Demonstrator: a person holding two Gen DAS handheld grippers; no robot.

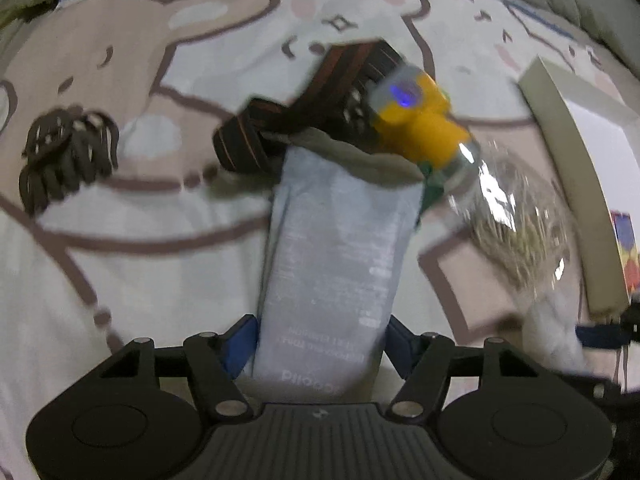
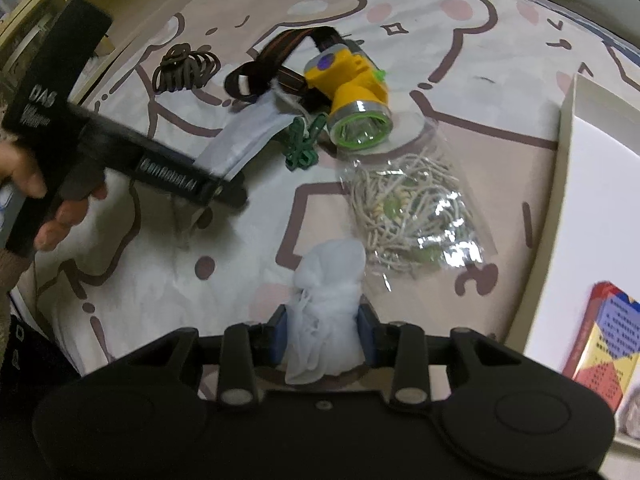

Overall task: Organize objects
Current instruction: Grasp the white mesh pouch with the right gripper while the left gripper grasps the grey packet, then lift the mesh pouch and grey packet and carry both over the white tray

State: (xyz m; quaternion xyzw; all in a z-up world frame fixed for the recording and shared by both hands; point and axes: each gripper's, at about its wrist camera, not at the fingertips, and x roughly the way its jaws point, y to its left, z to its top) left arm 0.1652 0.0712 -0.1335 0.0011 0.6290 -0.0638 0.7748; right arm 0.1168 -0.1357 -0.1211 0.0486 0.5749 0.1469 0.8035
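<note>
My left gripper (image 1: 322, 344) is shut on a pale blue flat pouch (image 1: 336, 248) with printed text and holds it above the bed; from the right wrist view the pouch (image 2: 244, 136) sticks out of that gripper (image 2: 224, 184). My right gripper (image 2: 324, 336) is shut on a bundle of white mesh fabric (image 2: 328, 280). A yellow headlamp (image 2: 348, 80) with a striped strap (image 2: 280, 52) lies on the cartoon bedsheet (image 2: 460, 60), also in the left wrist view (image 1: 420, 120). Beside it lie a clear bag of cords (image 2: 416, 208), a green clip (image 2: 302, 142) and dark hair ties (image 2: 184, 66).
A white open box (image 2: 592, 184) stands at the right, with a colourful carton (image 2: 604, 340) inside it. The box wall also shows in the left wrist view (image 1: 576, 184). A wooden bed frame edge (image 2: 40, 4) runs along the far left.
</note>
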